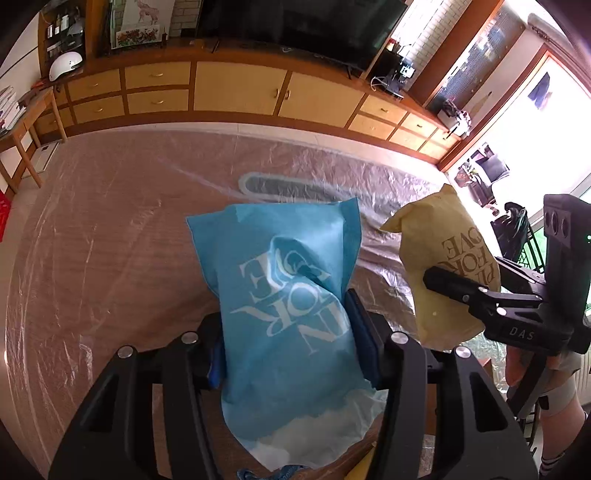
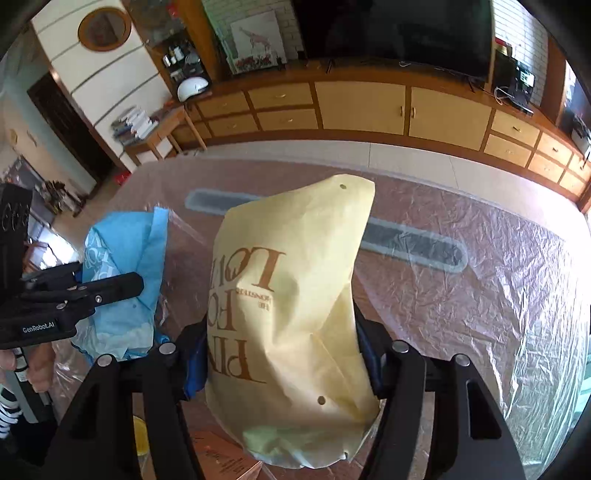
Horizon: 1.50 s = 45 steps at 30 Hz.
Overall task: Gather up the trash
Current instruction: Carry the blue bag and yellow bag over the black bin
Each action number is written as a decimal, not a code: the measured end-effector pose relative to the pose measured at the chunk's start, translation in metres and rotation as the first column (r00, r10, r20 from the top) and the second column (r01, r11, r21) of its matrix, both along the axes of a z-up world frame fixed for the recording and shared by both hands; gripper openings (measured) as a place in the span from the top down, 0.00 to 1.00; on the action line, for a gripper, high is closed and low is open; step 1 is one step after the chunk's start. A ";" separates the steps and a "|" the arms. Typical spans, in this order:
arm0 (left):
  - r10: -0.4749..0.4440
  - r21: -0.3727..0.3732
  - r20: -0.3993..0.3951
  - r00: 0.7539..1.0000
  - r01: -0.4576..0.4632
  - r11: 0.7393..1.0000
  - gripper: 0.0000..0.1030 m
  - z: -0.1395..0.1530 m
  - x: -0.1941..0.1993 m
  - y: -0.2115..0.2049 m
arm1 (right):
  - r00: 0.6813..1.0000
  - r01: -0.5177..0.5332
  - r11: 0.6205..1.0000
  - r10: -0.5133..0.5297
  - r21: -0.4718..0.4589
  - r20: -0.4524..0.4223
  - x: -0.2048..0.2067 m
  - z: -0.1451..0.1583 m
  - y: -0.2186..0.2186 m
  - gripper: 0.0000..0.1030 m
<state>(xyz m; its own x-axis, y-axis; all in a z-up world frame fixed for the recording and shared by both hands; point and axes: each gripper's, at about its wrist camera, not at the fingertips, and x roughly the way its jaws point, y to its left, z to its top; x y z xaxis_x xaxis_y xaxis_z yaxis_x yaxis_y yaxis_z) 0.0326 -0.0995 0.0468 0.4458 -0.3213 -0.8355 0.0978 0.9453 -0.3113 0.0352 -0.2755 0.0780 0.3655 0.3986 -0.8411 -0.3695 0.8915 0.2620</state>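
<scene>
The left gripper (image 1: pixel 291 328) pinches a blue paper bag (image 1: pixel 288 306); its blue pads press on both sides of the bag and the paper folds inward between them. The lower end of this bag is cut off behind the gripper's black frame. The white letters on it are upside down and partly lost in the creases, so I cannot read the whole word.

The right gripper (image 2: pixel 284 354) pinches a yellow paper bag (image 2: pixel 291 314) in the same way, with the bag squeezed between its two fingers. Brown letters on it are also upside down and only part of them is clear. The bottom of the bag goes out of sight between the fingers.

Both bags are above a table (image 2: pixel 498 280), which is covered with a thin, wrinkled clear plastic sheet (image 1: pixel 110 229). Whether the bags touch the table I cannot tell. In the left wrist view the yellow bag is to the right of the blue bag, near it but apart.

Under the plastic, beyond the bags, a long grey oval shape (image 1: pixel 295 190) shows on the table; what it is, is hard to make out.

Behind the table is a pale floor, then a long wooden cabinet (image 2: pixel 362 107) with drawers and doors. A dark television (image 2: pixel 399 33) stands on the cabinet. Left of the cabinet is a small wooden side table (image 2: pixel 159 136) with a pile of books (image 2: pixel 133 125).
</scene>
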 end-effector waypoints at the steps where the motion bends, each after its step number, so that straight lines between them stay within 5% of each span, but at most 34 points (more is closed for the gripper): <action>1: 0.002 -0.003 0.006 1.000 -0.002 1.000 0.47 0.003 -0.001 0.002 | 1.000 0.014 1.000 -0.014 0.017 -0.002 0.000 0.002 -0.004 0.40; 15: 0.005 -0.012 0.083 0.997 -0.004 1.000 0.47 0.030 -0.030 0.013 | 0.986 0.143 0.977 -0.154 0.156 0.060 -0.033 0.044 -0.053 0.43; 29: -0.042 0.049 0.172 0.984 0.034 0.998 0.47 0.055 -0.082 0.008 | 0.980 0.157 0.938 -0.187 0.309 0.067 -0.119 0.073 -0.073 0.43; 41: -0.074 0.071 0.199 0.977 0.060 0.996 0.47 0.062 -0.141 0.002 | 0.988 0.109 0.928 -0.141 0.355 0.065 -0.198 0.082 -0.069 0.44; 45: -0.088 0.085 0.179 0.980 0.074 0.994 0.47 0.052 -0.160 -0.005 | 0.987 0.114 0.963 -0.136 0.243 0.079 -0.210 0.072 -0.059 0.44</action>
